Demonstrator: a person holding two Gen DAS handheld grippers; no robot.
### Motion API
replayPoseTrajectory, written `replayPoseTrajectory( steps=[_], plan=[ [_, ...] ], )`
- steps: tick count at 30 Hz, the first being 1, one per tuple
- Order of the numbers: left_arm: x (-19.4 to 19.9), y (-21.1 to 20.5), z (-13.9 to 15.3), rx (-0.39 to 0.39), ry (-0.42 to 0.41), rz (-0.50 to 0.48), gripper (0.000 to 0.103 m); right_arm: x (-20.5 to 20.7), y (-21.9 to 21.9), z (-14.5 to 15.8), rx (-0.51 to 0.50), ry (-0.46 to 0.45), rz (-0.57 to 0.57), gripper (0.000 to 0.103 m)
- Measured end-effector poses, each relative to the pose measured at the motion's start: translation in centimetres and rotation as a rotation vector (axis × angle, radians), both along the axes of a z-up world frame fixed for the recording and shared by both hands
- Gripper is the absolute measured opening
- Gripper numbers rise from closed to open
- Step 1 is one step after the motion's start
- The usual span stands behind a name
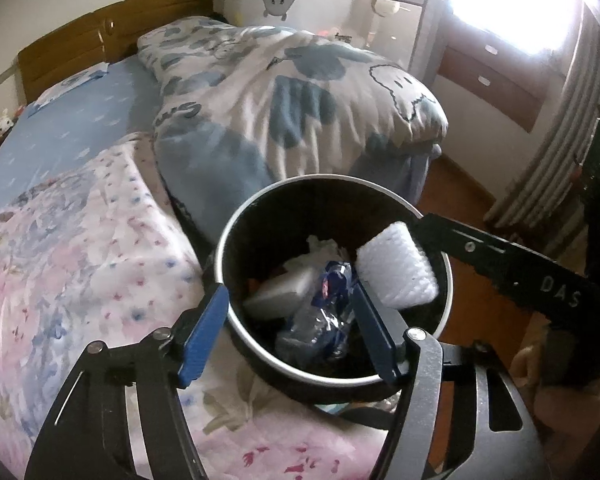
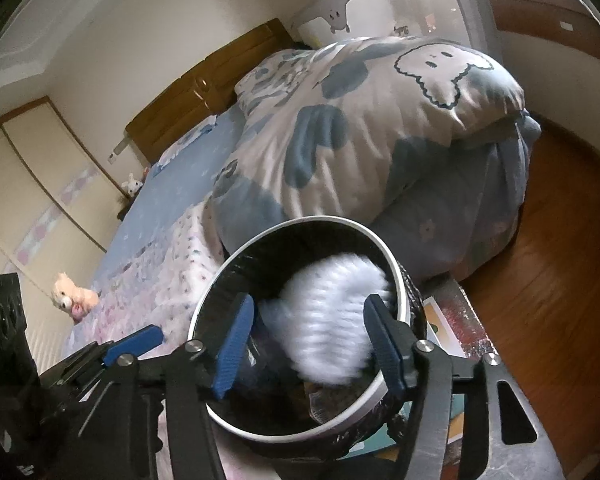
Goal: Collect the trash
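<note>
A round black trash bin with a white rim [image 1: 221, 248] stands beside the bed; it also shows in the right wrist view [image 2: 400, 276]. Inside lie a crushed plastic bottle [image 1: 320, 320], a grey box [image 1: 280, 292] and crumpled paper. A white foam wrap piece [image 1: 396, 270] is over the bin's mouth, blurred in the right wrist view [image 2: 332, 320], loose between the spread fingers. My right gripper [image 2: 308, 344] is open above the bin; its arm [image 1: 520, 268] reaches in from the right. My left gripper [image 1: 290, 332] is open and empty, straddling the bin's near rim.
A bed with a pink floral cover [image 1: 80, 260] lies left of the bin, with a bunched blue and white duvet [image 1: 280, 92] behind it. A plush toy [image 2: 70, 294] sits on the bed. Wooden floor [image 2: 560, 260] lies to the right, a drawer unit [image 1: 492, 80] beyond.
</note>
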State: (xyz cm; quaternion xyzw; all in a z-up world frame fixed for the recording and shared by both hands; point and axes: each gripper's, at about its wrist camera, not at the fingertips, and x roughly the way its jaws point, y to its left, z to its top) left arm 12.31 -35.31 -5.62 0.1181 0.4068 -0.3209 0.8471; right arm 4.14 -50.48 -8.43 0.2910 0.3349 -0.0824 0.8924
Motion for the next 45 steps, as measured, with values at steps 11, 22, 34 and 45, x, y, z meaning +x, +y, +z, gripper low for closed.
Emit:
replayPoseTrajectory(
  steps=[11,22,34,45],
  plan=[
    [-1.2,3.4,0.7,-0.025,-0.011,0.048,0.069,-1.3,1.0,1.4,0.0,-0.039,-0.008,0.072],
    [-3.8,10.3,1.3,-0.09,-0.043,0.16,0.078,-3.8,4.9,2.8,-0.031,-0.09,0.007,0.082],
    [-5.7,19.1,1.3,-0.142,-0.115,0.355,0.09,-5.3,10.5,2.2,-0.083,-0.118,0.067,0.099],
    [-9.5,22.8,4.7,-0.172,-0.375,0.423,0.102,-6.1,15.6,5.6,-0.292,-0.246,0.127,0.1]
  ],
)
